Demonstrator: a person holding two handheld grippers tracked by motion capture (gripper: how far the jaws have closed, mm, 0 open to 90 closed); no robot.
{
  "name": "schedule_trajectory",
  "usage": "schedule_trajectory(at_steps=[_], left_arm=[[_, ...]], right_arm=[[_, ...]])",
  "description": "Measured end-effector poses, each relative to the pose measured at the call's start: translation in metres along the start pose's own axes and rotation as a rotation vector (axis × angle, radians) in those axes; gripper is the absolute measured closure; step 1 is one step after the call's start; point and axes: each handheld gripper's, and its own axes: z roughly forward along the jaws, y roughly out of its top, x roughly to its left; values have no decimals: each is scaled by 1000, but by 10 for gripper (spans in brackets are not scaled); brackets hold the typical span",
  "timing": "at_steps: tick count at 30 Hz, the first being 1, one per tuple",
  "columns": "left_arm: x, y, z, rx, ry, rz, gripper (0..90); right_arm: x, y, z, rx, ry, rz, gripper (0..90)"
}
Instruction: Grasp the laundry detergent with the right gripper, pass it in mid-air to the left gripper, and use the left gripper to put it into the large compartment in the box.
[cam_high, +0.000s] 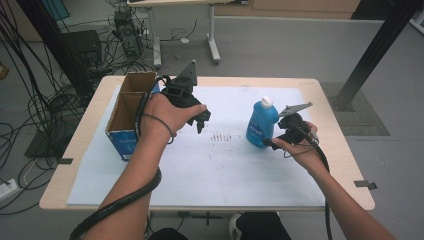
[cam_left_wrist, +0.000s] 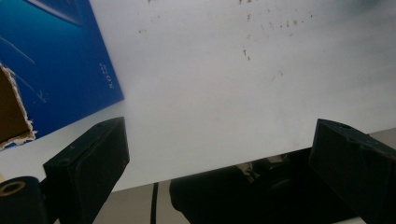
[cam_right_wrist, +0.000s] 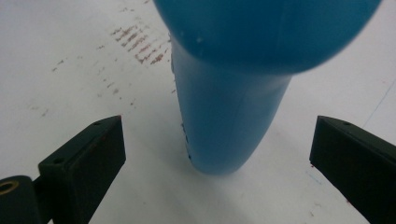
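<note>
My right tongs sit low at the blue bottle, jaws wide apart w/ the bottle standing between them, not touching either jaw in the right gripper view. Bottle upright on the white sheet, right of centre on the surface, white cap up. Left tongs held above the sheet, jaws apart, nothing in them, just beside the cardboard box at the sheet's left edge.

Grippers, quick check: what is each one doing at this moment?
Left gripper: open, holding nothing, above the white sheet beside the cardboard box.
Right gripper: open, jaws either side of the blue bottle, not yet closed on it.
</note>
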Motion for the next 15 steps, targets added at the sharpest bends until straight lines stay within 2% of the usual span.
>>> schedule_trajectory(at_steps=[9, 15], left_arm=[[2, 1, 3, 7, -2, 0, 52], [3, 2, 3, 4, -2, -4, 52]], right_arm=[[4, 1, 12, -69, -2, 9, 28], [4, 1, 17, -110, -22, 26, 27]])
